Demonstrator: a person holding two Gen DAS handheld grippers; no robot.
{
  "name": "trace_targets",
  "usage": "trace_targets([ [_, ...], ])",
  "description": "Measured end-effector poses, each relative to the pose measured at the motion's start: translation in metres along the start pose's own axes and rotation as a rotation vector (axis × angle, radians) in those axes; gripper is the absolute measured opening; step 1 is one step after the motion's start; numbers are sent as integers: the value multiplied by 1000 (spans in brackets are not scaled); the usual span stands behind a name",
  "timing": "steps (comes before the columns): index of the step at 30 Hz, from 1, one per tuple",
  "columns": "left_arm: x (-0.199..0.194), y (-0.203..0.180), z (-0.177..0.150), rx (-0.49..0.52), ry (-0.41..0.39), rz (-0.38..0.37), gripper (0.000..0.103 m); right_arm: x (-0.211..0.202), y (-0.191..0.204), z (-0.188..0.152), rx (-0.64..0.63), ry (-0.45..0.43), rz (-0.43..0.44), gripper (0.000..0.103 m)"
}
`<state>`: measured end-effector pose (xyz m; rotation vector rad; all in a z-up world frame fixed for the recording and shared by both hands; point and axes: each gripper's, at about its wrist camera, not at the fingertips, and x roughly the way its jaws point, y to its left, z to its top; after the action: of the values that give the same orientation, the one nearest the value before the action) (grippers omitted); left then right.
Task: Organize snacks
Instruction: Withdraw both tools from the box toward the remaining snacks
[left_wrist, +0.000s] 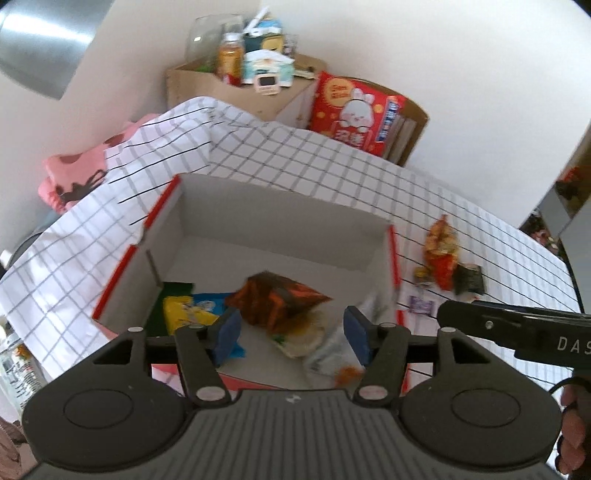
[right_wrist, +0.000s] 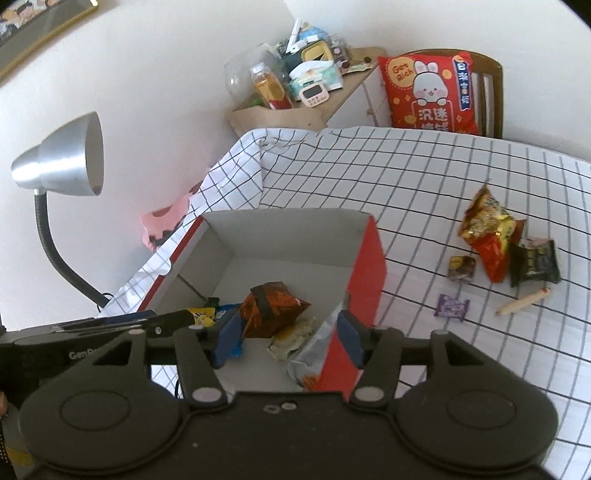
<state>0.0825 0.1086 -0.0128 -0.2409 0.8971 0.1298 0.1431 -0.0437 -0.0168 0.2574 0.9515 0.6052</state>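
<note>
Left tool (left_wrist: 291, 332): blue pads apart, nothing between them; poised above the near part of the box.
Right tool (right_wrist: 286, 338): pads apart, clamped on nothing; hangs over the box's near right corner, just beside the left tool.
Box (right_wrist: 369, 266): red outside, white inside, open-topped; sits on the checked cloth (right_wrist: 424, 177) covering the desk, toward its left edge.
Snacks in box: orange-brown packet (right_wrist: 273, 310) in the middle of the floor; yellow packet (left_wrist: 184, 314) and blue packet (left_wrist: 207, 301) toward the left wall; pale packet (left_wrist: 303, 334) and silvery packet (right_wrist: 314, 350) at the near right.
Snacks still on desk: to the right of the box, a cluster of a gold-and-red packet (right_wrist: 487, 225), dark packet (right_wrist: 535, 264) and small brown packet (right_wrist: 461, 267); nearer, a purple sweet (right_wrist: 452, 306) and a stick-shaped snack (right_wrist: 524, 301), apart from each other.
Background: red rabbit cushion (right_wrist: 430, 94) on a chair beyond the desk's far edge; silver lamp (right_wrist: 62, 158) off its left edge.
</note>
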Motion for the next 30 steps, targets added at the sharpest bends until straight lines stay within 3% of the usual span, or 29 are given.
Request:
trace_targets([
  [6, -4, -39, -9, 61, -1, -52, 61, -29, -25, -10, 18, -33, -20, 73],
  [12, 1, -82, -18, 105, 4, -118, 68, -58, -58, -18, 32, -69, -64, 83],
  [15, 5, -100, -20, 106, 6, -167, 77, -70, -76, -20, 44, -82, -88, 87],
  [19, 12, -123, -22, 109, 14, -203, 77, -85, -104, -24, 67, -102, -126, 94],
  [24, 27, -155, -19, 90, 31, -216, 77, -98, -133, -27, 63, -114, -196, 97],
  [30, 50, -192, -12, 89, 39, -177, 77, -104, -170, -19, 34, -128, -275, 98],
])
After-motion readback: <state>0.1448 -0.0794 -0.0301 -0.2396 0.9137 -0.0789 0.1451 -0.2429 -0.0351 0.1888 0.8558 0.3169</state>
